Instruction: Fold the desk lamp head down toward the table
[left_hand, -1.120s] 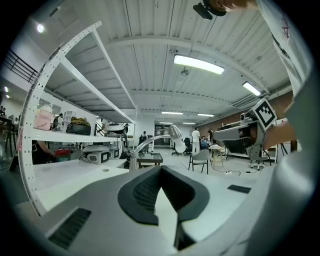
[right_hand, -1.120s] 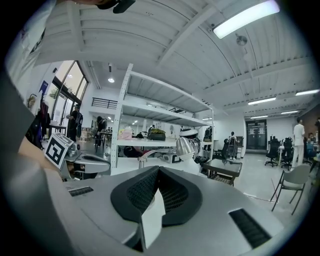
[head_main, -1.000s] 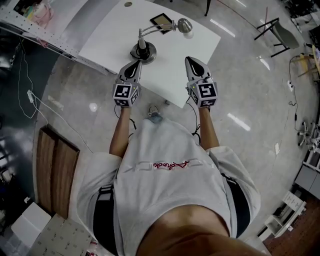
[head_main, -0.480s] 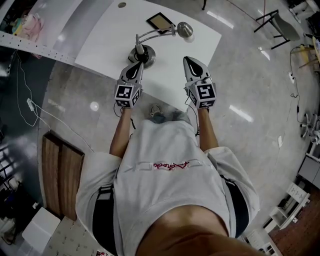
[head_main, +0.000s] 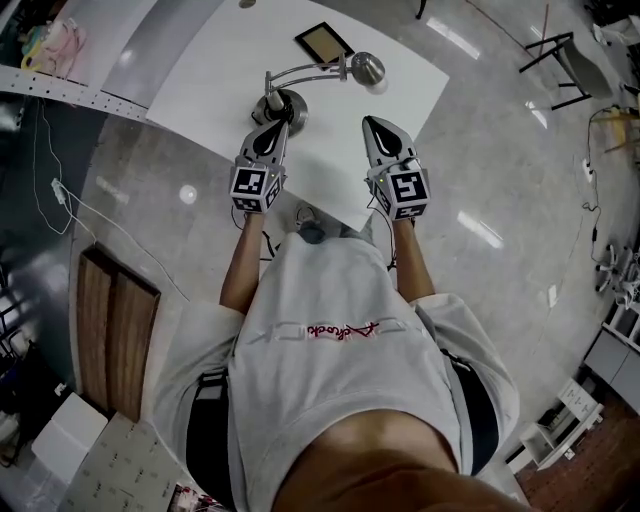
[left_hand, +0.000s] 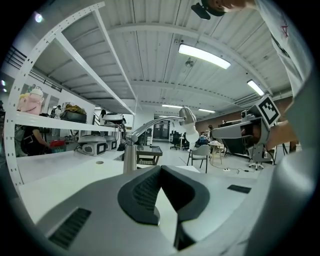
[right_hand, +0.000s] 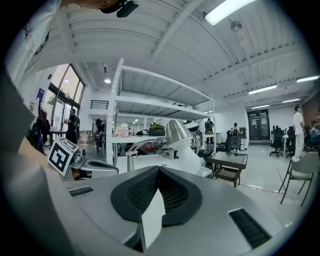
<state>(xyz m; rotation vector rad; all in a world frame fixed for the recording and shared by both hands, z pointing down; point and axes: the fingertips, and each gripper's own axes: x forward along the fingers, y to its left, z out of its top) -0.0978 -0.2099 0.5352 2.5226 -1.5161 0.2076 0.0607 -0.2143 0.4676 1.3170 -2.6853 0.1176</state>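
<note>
The desk lamp (head_main: 305, 71) stands on the white table (head_main: 215, 70), toward its near edge, with its lamp head (head_main: 367, 68) at 3 o'clock from the round base (head_main: 290, 104). Only the head view shows that base, the table's outline and a small dark-framed panel (head_main: 323, 42) lying flat at 11 o'clock from the lamp head. The left gripper view shows instead the lamp's side profile: an upright post (left_hand: 130, 157) and a thin arm (left_hand: 155, 122) arching over to 2 o'clock, with bare tabletop between the post and the jaw tips. The right gripper view brings the silver lamp head close, at 12 o'clock above its own jaws and tilted, with a white shelving rack (right_hand: 150, 107) behind. The left gripper (head_main: 279, 124) sits just at 6 o'clock of the base, and the right gripper (head_main: 368, 122) at 6 o'clock of the lamp head, well short of it. On both, the jaws are pressed together with nothing between them. Each gripper view catches the other's marker cube: the right one's (left_hand: 268, 110) at 3 o'clock, the left one's (right_hand: 62, 155) at 9 o'clock.
</note>
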